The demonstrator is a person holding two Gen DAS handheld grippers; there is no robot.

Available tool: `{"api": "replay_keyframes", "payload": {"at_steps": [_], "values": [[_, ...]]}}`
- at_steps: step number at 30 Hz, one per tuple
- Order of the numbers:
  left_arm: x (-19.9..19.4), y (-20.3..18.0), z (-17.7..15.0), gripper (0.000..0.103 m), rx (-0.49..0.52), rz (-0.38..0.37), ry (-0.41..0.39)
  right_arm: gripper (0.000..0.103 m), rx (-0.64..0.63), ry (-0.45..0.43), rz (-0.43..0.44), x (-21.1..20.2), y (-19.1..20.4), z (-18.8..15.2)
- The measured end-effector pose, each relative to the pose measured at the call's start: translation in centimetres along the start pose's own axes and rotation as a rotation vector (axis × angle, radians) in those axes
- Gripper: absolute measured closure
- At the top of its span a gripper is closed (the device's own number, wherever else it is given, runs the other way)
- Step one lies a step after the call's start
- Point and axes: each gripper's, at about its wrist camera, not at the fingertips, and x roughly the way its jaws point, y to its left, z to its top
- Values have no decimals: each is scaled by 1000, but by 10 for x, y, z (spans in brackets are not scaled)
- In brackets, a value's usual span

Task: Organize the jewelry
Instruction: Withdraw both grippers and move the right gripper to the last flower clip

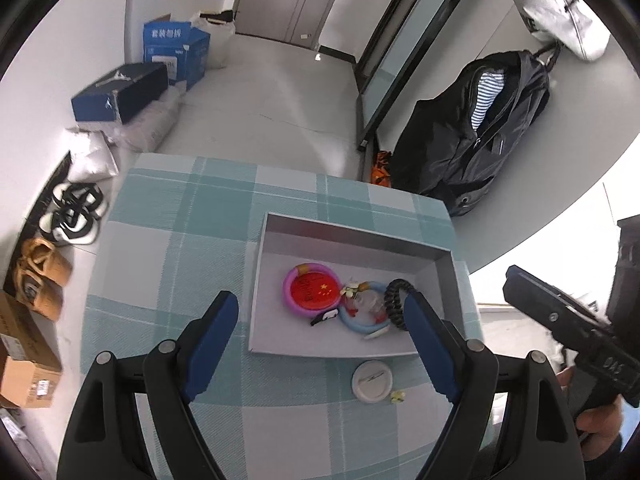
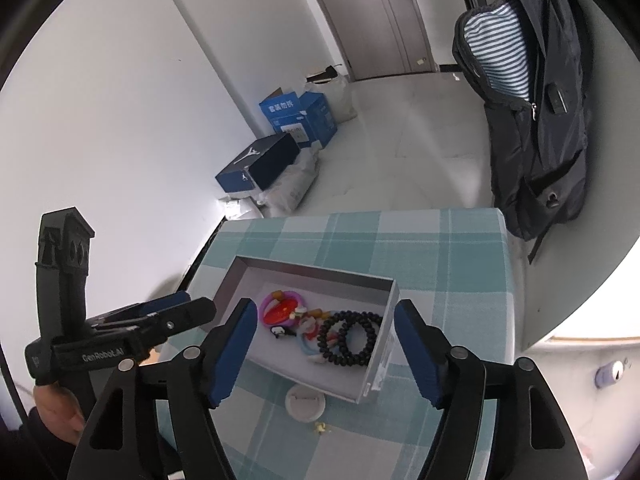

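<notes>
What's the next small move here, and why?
Probably lower the right gripper toward the white round badge: it and a tiny yellow flower piece lie outside the grey box, and both grippers are open and empty.

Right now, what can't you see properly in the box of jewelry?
- Black beaded bracelet: left wrist view, partly behind the left gripper's blue finger.
- Small yellow trinket on the checked cloth: both views, too small to identify.
- Round white badge: right wrist view, top edge hidden by the grey box wall.
</notes>
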Motion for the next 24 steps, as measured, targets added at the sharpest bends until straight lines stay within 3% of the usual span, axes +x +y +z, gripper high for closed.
{"api": "replay_keyframes", "payload": {"at_steps": [5,8,14,24], "values": [[-7,-5,-8,21,28,60,-16,17,-21,-13,-17,-7,3,-10],[-8,-8,-16,21,48,94,-8,17,-43,-6,-15,-11,7,-17],[-7,-9,-33,21,38,96,20,16,-90,3,-4,-15,18,-36],[-6,-7,-59,21,51,111,45,16,-95,86,23,-3,16,-75]]}}
